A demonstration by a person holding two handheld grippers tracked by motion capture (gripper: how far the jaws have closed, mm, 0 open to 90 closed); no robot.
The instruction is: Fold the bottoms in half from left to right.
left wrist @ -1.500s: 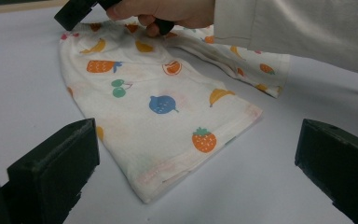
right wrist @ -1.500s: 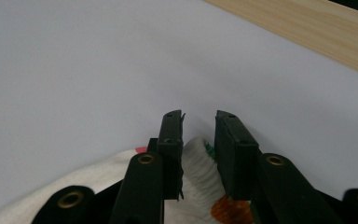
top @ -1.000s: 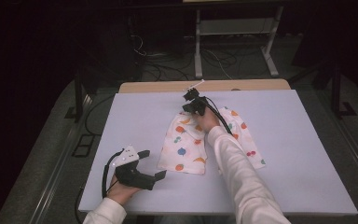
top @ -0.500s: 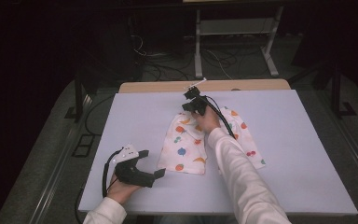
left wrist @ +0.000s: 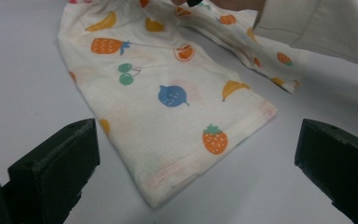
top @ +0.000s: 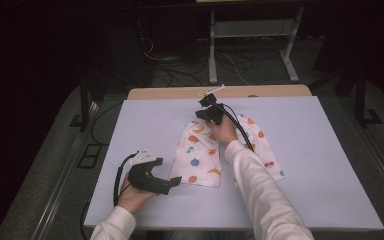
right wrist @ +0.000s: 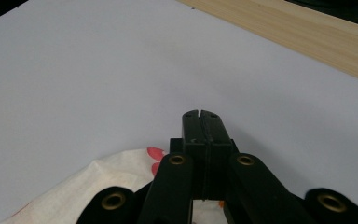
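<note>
Lying flat near the middle of the pale lilac table (top: 305, 165), the fruit-print cloth (top: 200, 160) spreads toward the person's side, one hemmed end just ahead of the left gripper (top: 172, 181), whose jaws stand wide apart with nothing between them. At the cloth's far end the right gripper (top: 204, 111) has its jaws pressed together; whether any fabric is pinched there cannot be told. Beyond the lilac sheet a strip of bare wooden board (top: 180, 93) shows along the far edge. Past it the room is dark, with cables (top: 180, 67) on the floor and a metal stand (top: 250, 35) behind
</note>
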